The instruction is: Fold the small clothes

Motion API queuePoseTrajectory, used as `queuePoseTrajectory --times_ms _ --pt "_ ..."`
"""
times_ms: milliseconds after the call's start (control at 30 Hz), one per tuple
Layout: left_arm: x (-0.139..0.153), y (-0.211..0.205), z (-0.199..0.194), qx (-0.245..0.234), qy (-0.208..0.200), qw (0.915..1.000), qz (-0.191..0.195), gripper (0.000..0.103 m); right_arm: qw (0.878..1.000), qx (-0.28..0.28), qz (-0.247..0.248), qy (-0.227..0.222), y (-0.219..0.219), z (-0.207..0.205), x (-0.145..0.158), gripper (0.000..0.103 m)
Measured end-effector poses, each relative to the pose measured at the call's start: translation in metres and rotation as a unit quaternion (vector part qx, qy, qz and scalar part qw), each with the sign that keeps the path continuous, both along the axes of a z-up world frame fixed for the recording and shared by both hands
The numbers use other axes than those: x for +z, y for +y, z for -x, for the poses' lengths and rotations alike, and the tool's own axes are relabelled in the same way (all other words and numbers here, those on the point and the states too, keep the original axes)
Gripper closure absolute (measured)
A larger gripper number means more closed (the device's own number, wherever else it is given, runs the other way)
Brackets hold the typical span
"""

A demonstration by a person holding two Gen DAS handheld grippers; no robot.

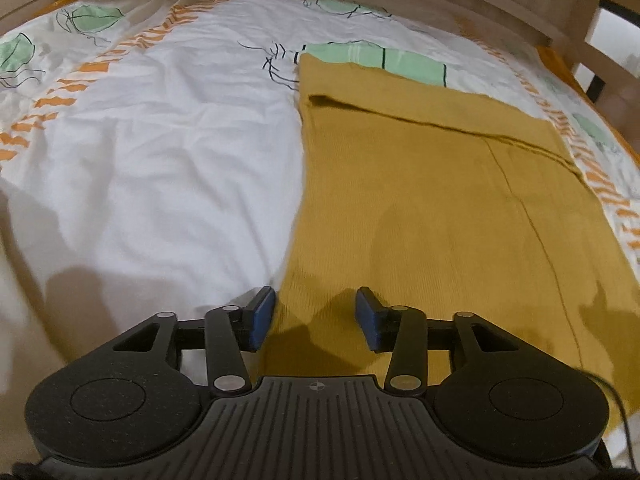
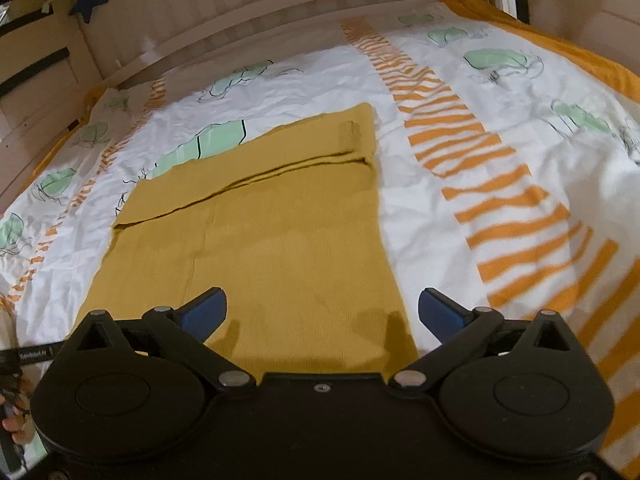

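Left gripper (image 1: 316, 316) hanging half-open, empty, straddling the mustard knit garment (image 1: 420, 208) left edge; right gripper (image 2: 322, 312) gaping, empty; should pinch near corners evenly

Bedroom; patterned bedsheet (image 1: 160, 140); wooden bedframe (image 2: 240, 12)

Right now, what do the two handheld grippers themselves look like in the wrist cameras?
Both match. The left gripper and right gripper have black bodies with two round housings, black linkage arms with silver pivot pins, and blue finger pads. The left's centre plate is ribbed with a small crosshair mark; a thin black cable runs along its right side. The right's centre plate is plain, with one screw.
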State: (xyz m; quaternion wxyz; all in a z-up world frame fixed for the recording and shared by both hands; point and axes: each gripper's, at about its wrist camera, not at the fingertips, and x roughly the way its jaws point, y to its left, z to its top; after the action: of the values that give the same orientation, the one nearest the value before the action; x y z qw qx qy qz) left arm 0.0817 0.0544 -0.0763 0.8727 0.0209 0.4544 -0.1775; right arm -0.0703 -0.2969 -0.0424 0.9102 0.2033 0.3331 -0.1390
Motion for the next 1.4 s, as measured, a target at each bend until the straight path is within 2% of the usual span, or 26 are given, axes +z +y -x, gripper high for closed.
queuePoseTrajectory --times_ms 167,333,533,700,1100,1233,1400 --pt "-0.001 0.002 0.023 -0.013 0.008 0.9997 -0.019 0.053 0.999 -0.005 -0.035 0.012 -0.002 0.021 -0.011 0.000" --pt "-0.001 0.011 0.037 -0.012 0.020 0.9997 -0.011 0.053 0.996 -0.009 -0.083 0.025 -0.007 0.037 -0.022 0.000" --pt "0.001 0.013 0.050 -0.021 0.020 0.9995 -0.013 0.053 0.994 0.002 -0.109 0.026 -0.010 0.044 -0.024 0.000" --pt "0.001 0.014 0.059 -0.024 0.018 0.9994 -0.015 0.053 0.992 0.011 -0.122 0.036 -0.012 0.044 -0.029 0.000" --pt "0.003 0.024 0.066 -0.022 0.045 0.9987 -0.004 0.053 0.989 0.024 -0.140 0.048 -0.015 0.045 -0.033 0.001" --pt "0.004 0.025 0.068 -0.006 0.037 0.9991 -0.018 0.053 0.988 0.029 -0.144 0.052 -0.016 0.044 -0.033 0.001" --pt "0.000 0.023 0.062 -0.010 0.047 0.9986 -0.024 0.053 0.988 0.035 -0.138 0.064 -0.013 0.042 -0.034 0.001"
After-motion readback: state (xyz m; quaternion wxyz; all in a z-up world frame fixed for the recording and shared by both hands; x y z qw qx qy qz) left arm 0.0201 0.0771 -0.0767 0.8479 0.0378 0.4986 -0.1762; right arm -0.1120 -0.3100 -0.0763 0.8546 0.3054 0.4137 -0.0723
